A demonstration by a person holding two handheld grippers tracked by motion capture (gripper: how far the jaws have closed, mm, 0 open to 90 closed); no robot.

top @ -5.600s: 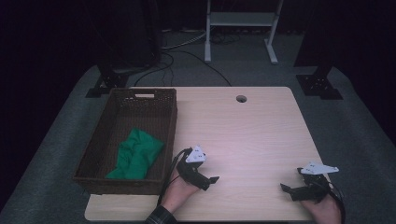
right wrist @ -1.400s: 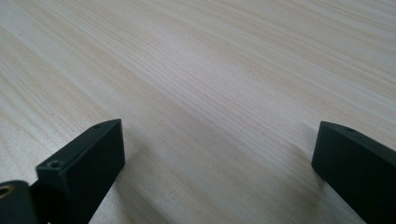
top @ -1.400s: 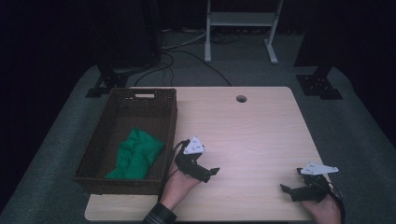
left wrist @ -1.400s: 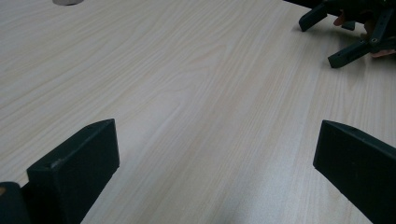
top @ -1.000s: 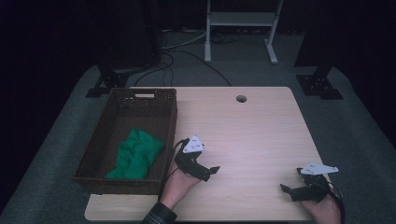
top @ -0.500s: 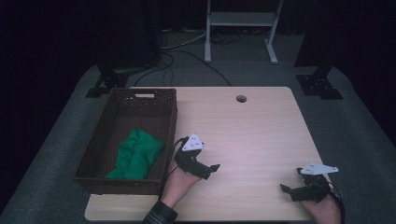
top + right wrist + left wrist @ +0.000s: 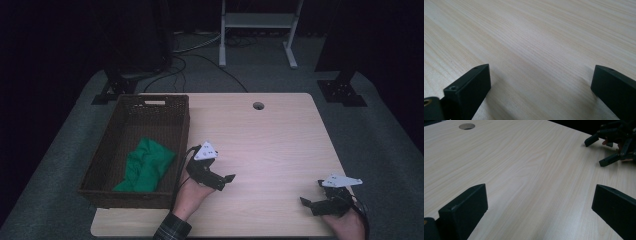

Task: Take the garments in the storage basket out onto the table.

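While the high view looks down on the pale wooden table, a brown wicker basket stands at its left edge, at about nine o'clock from the table's middle. A green cloth lies crumpled inside the basket, in the half nearer to the person, and nothing touches it. Just beside the basket's right wall, at about seven o'clock from the table's middle, the left gripper is held low over the bare wood by a hand that comes out of a checked sleeve. Its jaws stand wide apart and they hold nothing; the left gripper view shows only wood grain between them, with the round cable hole far off at eleven o'clock. The right gripper rests at about five o'clock, near the table's front right corner and well apart from the left one. Its jaws are also spread wide with bare wood between them, as the right gripper view shows.
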